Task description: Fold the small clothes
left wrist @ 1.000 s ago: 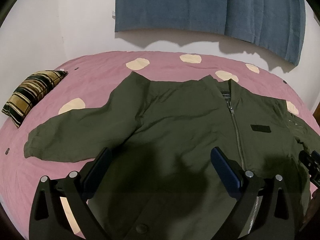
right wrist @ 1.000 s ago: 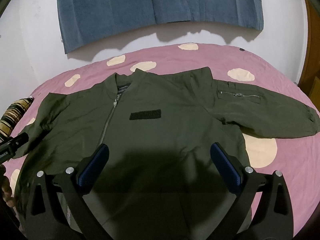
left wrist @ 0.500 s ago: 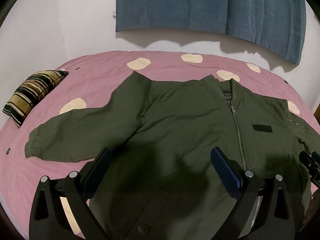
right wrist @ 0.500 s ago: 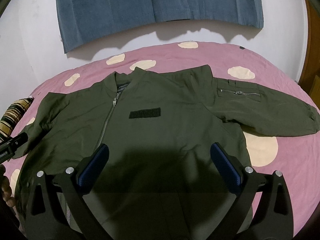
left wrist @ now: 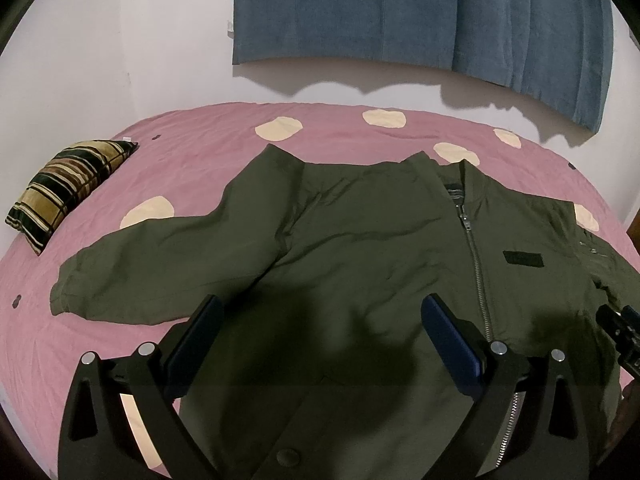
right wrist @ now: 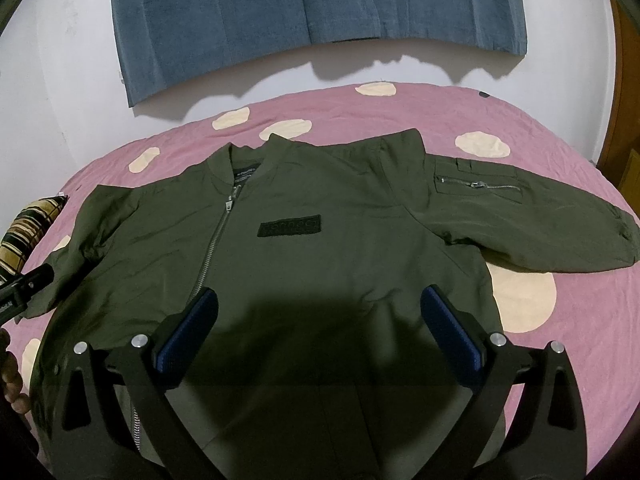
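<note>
- My left gripper [left wrist: 320, 344] hangs above the lower front of the jacket, its blue-padded fingers [left wrist: 452, 344] spread wide with nothing between them.
- My right gripper [right wrist: 320, 336] hovers the same way over the other half of the lower front, fingers [right wrist: 188, 332] wide apart and holding nothing.
- At the right edge of the left view I can see the dark tip of my right tool, and in the right view the left tool pokes in at the left edge, near the jacket's sleeve.
- The olive green jacket [left wrist: 360, 240] lies flat and face up on the bed, zipped, collar pointing toward the wall, both sleeves stretched out sideways.
- Its metal zipper [right wrist: 212, 248] runs down the middle, with a black chest patch [right wrist: 290, 226] just beside it.
- The sleeve on my right carries a small zipped pocket [right wrist: 478, 185]; the sleeve on my left [left wrist: 160, 272] lies plain and slightly creased.
- The pink bedsheet [left wrist: 200, 160] under it has cream dots.
- A striped cushion [left wrist: 68, 192] sits near the bed's far left edge, well apart from the jacket.
- Beyond the bed, a blue cloth [right wrist: 312, 8] hangs on the white wall.
</note>
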Action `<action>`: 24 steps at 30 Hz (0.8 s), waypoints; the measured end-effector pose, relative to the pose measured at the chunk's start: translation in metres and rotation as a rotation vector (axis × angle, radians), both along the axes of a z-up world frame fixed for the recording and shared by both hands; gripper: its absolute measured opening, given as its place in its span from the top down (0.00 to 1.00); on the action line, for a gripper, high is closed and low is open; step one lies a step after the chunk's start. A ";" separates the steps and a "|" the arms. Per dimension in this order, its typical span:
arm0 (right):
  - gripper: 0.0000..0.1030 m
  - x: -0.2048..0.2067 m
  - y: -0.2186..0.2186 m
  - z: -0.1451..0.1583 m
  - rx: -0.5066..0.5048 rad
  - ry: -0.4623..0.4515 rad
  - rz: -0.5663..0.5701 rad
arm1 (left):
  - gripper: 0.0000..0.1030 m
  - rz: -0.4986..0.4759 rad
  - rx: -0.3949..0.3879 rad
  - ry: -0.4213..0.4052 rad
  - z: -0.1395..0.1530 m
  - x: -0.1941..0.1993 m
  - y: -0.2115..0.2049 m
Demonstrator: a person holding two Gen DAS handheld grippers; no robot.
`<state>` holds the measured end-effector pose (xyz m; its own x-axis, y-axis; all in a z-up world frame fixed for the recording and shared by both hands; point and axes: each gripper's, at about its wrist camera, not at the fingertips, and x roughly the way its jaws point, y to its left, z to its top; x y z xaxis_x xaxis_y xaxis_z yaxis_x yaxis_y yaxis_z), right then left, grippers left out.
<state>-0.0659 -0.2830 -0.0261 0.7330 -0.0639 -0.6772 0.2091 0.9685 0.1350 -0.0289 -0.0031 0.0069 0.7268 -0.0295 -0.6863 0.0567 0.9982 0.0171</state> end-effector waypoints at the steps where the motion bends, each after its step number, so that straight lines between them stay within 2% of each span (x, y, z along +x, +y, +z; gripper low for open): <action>1: 0.02 0.000 0.000 0.000 0.000 0.000 0.000 | 0.04 0.000 0.000 -0.001 0.000 0.000 0.000; 24: 0.02 0.001 -0.005 -0.001 0.010 0.005 -0.006 | 0.04 -0.003 0.001 0.003 0.000 -0.002 -0.002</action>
